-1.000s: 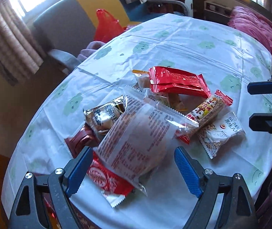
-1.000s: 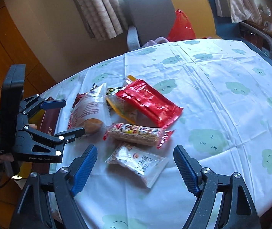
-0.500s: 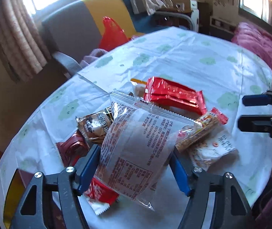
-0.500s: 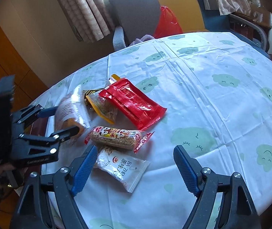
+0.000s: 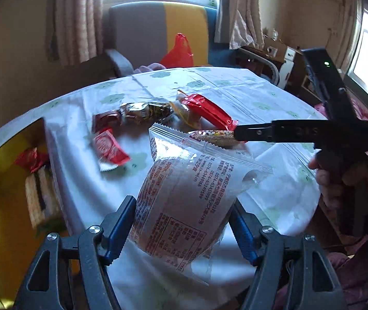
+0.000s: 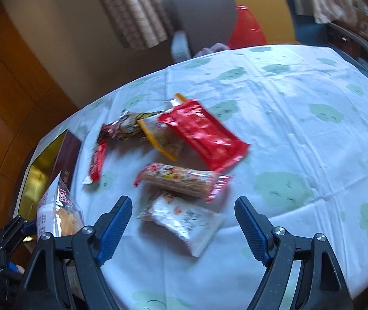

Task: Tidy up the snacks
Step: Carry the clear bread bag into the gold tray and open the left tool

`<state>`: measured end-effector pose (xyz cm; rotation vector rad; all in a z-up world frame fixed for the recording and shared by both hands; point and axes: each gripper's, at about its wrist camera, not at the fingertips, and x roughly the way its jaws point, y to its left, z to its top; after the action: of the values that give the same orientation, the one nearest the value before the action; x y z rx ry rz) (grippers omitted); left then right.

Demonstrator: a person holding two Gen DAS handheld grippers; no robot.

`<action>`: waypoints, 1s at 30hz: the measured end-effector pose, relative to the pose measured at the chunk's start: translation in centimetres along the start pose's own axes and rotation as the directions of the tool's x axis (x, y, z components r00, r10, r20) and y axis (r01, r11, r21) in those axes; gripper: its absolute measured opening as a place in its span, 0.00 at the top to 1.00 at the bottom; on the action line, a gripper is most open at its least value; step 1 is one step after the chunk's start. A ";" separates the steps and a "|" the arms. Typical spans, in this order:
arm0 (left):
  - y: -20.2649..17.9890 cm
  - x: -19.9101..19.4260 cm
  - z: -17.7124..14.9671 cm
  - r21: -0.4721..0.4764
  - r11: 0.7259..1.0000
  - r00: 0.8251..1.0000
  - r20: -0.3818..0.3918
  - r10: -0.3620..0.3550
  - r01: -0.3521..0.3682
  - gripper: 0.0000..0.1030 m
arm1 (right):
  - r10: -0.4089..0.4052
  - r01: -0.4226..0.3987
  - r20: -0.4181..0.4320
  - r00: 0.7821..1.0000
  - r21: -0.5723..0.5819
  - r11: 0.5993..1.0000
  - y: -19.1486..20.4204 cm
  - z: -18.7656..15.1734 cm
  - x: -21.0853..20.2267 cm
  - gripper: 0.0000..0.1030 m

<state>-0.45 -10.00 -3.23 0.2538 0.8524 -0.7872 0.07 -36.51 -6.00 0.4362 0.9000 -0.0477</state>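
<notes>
Sunlit curtains and a grey-and-yellow chair [image 5: 155, 31] fill the top of both views, with a red plastic bag [image 5: 178, 51] on the seat. Below them a counter [image 6: 300, 134] draped in a white cloth with green cloud faces takes up most of each frame.

At the bottom centre of the left wrist view, the left hand-held gripper [image 5: 182, 230] has its blue pads pressed against both sides of a clear packet with red print [image 5: 186, 201], which it holds lifted above the cloth. At the left edge of that view sits a gold-lined box [image 5: 0, 180] with a few snacks inside.

The right hand-held gripper [image 6: 184, 222] is spread wide and pinches nothing; it hovers at the bottom of its own view over a white snack packet [image 6: 184, 219]. Just above that lies a cereal bar with red ends [image 6: 181, 180], then a large red packet [image 6: 204, 134] overlapping a yellow-edged packet [image 6: 160, 137]. A dark foil-wrapped snack [image 6: 122, 129] and a small red wafer bar [image 6: 97, 161] lie toward the left, near the box.
</notes>
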 end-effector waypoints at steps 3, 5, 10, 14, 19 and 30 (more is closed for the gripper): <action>0.8 -1.9 -1.2 -0.044 0.999 0.999 0.034 0.014 -0.013 0.30 | 0.067 -0.071 -0.050 0.996 -0.080 0.994 2.6 0.5 1.4 0.25; 1.4 -2.9 -1.5 -0.065 0.998 0.998 0.052 0.024 -0.021 0.30 | 0.089 -0.099 -0.080 0.993 -0.133 0.986 4.5 0.9 2.5 0.29; 2.4 -4.3 -2.1 -0.106 0.994 0.996 0.087 0.001 0.008 0.30 | 0.116 -0.145 -0.133 0.984 -0.240 0.960 8.8 1.7 5.3 0.40; 2.4 -5.3 -2.1 -0.106 0.994 0.993 0.118 -0.006 0.019 0.30 | 0.113 -0.156 -0.173 0.978 -0.261 0.953 10.6 2.5 7.4 0.44; 3.1 -6.9 -2.0 -0.135 0.990 0.987 0.157 -0.013 0.035 0.30 | 0.121 -0.167 -0.195 0.973 -0.241 0.956 11.3 4.0 9.3 0.51; 6.5 -9.3 -2.5 -0.233 0.971 0.976 0.189 0.106 -0.060 0.31 | 0.091 -0.160 -0.216 0.972 -0.323 0.933 16.9 5.6 14.7 0.36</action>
<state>-1.02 0.61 1.46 0.0068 0.7280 -0.6187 17.24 -21.20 -8.37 0.1760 1.0513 0.2710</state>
